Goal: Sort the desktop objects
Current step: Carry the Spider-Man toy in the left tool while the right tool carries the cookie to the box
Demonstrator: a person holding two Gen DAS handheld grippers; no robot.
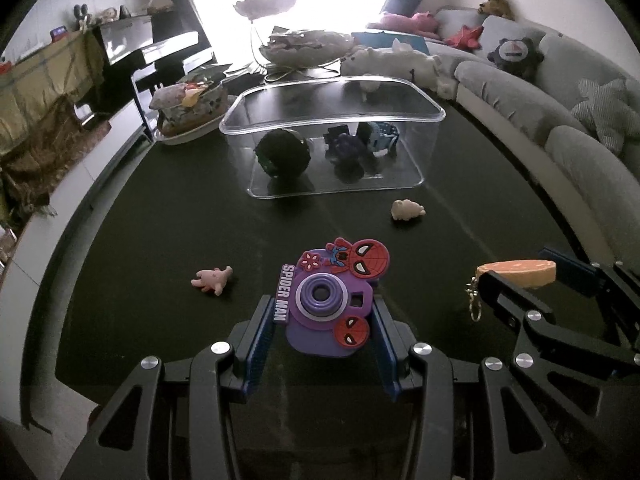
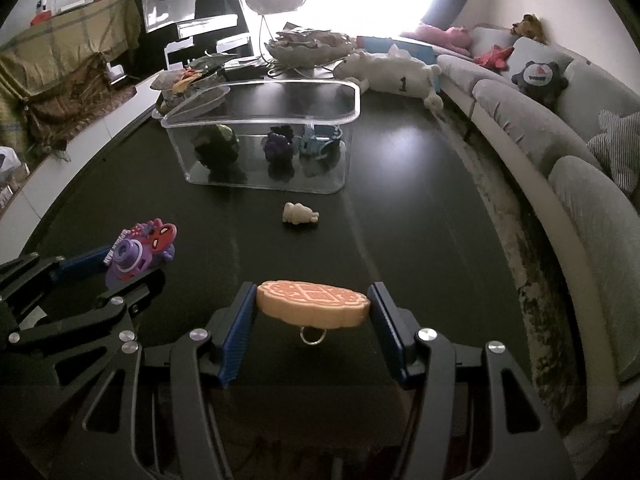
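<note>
Left gripper (image 1: 324, 316) clamps a flat rubbery purple toy camera (image 1: 326, 304), held above the dark glossy table (image 1: 160, 240). Right gripper (image 2: 312, 310) clamps a flat oval orange cake keychain (image 2: 313, 305), metal ring hanging under it. Both point level toward the clear plastic bin (image 1: 332, 140) ahead; small pink figure (image 1: 213, 280) ahead-left of left gripper, cream figure (image 2: 300, 214) ahead of right gripper

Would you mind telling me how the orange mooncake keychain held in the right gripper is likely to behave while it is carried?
The mooncake keychain looks like soft foam or rubber, so it is probably light and may squash slightly between the right gripper's ridged blue pads. Being flat and gripped at its edges, it could pivot. Its dangling metal ring may swing or snag.
</note>
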